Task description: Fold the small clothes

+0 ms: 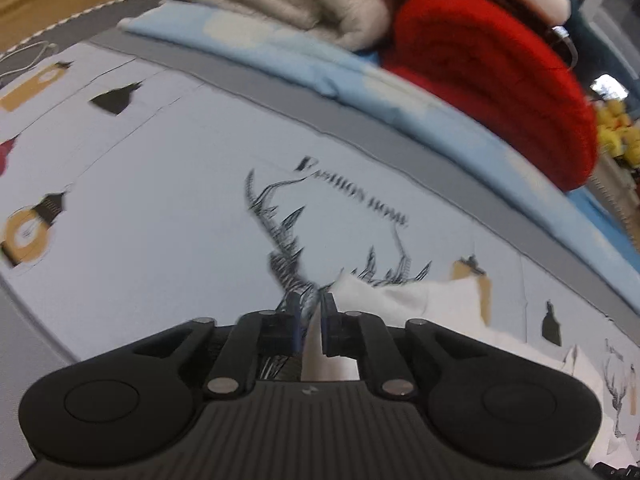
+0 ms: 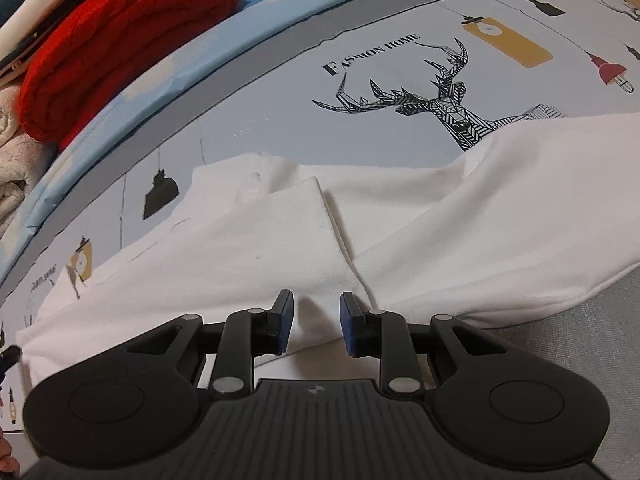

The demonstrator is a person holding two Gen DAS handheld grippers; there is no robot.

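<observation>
A: The left gripper [image 1: 311, 322] sits low in the middle of its view, its jaws drawn almost together on a thin edge of the white garment [image 1: 424, 304]. Only a sliver of cloth shows between the pads, and the picture is smeared, so I judge the hold to be shallow.

B: So the edge may slip out when it is lifted?

A: That is the likeliest fault. The right gripper [image 2: 316, 322] has its jaws standing apart around a raised ridge of the same white garment [image 2: 280, 240], and I cannot tell whether the pads press it. If one side lifts and the other does not, the fold will come out skewed.

B: And the garment itself?

A: In the right view it lies across the lower middle of the frame on the printed cloth [image 2: 260, 92] with the stag and lamps. One panel is already turned over the body, its edge running diagonally. It is mostly flat, rumpled near the upper left.

B: Anything crowding it?

A: A red knit [image 2: 120, 32] lies rolled in the upper left, well apart.
</observation>
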